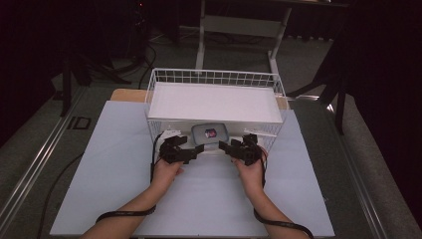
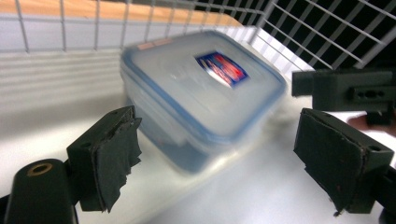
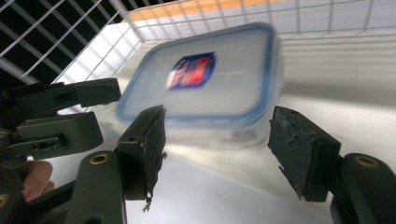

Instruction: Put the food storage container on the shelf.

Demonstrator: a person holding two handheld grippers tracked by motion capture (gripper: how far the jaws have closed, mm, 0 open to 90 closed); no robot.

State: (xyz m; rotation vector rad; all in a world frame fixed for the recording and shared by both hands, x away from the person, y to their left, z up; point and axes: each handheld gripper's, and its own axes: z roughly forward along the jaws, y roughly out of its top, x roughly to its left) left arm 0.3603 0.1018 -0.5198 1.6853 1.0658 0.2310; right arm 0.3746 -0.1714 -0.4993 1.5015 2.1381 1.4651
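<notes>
Wire basket [image 1: 164, 79]: white, sitting at the table's far end with a flat white shelf across its top; every place below is given from it.
Table [image 1: 114, 174]: pale sheet lying in front of the basket.
Lidded plastic container [image 1: 210, 132]: sitting on the basket's lower floor just inside its open front, under the shelf. Translucent box with a blue-rimmed lid [image 2: 205, 74] and a red-and-blue label [image 3: 190, 70].
Handling: probably light and stiff, with smooth walls likely to be slipping under the pads; best taken across the short side walls below the lid rim, one gripper per side.
Left gripper [image 2: 217, 154]: hovering at the basket's front, jaws standing apart, container ahead of them, untouched.
Right gripper [image 3: 217, 149]: mirroring it, jaws parted, gripping nothing.
Hands: forearms reaching forward, wrists level, both aiming inward.
</notes>
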